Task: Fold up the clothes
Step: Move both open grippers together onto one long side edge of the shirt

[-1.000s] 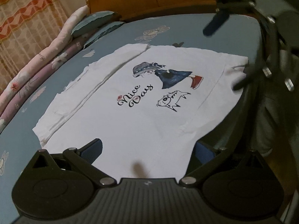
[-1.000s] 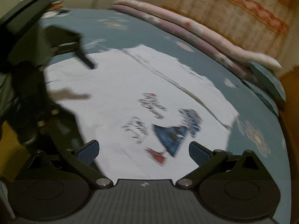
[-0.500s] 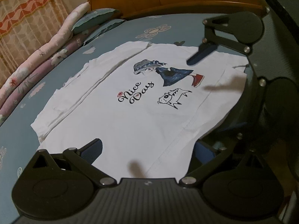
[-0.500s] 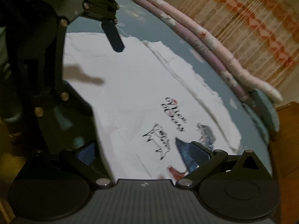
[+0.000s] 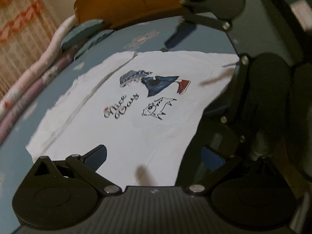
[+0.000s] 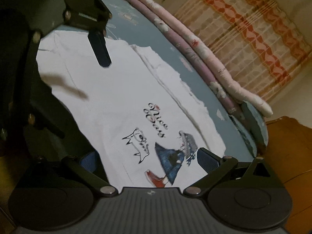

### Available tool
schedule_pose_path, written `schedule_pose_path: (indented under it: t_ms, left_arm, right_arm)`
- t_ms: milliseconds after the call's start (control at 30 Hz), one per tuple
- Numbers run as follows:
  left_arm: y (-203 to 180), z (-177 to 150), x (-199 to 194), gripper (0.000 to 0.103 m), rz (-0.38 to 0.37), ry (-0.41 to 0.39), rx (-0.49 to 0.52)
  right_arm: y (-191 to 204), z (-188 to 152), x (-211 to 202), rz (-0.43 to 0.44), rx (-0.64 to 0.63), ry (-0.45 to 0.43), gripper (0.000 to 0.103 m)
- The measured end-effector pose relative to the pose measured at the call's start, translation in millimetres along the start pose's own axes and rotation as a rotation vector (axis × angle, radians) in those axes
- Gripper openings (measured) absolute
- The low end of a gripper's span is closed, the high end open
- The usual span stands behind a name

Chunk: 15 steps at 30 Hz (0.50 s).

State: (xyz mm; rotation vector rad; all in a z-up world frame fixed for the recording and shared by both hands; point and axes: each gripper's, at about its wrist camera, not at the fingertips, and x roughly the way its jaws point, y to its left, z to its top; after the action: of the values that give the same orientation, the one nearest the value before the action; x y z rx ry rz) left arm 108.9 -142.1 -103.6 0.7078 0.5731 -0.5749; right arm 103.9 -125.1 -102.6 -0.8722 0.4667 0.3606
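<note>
My left gripper and right gripper, jaws released, hovered over the shirt at the bed edge; a shallow pinch risked missing the lower layer.

Spread flat on the bed: a T-shirt, far side folded in along a crease. Beyond it, along the bed's far edge, rolled quilts, with pillows at the headboard end. Over the shirt's near edge, apart from each other, left gripper and right gripper.
</note>
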Motion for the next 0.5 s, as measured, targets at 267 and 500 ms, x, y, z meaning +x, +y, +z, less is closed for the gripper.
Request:
schedule_pose_path:
  t_ms: [267, 500]
  left_arm:
    - [-2.0, -10.3, 13.9, 0.102, 0.225, 0.073, 0.137]
    - [17.5, -11.3, 2.7, 0.102, 0.238, 0.077, 0.072]
  right_arm:
    - [-13.4, -0.6, -1.5, -0.005, 0.048, -0.018, 0.103]
    - [-9.2, 0.1, 1.2, 0.060, 0.100, -0.037, 0.103]
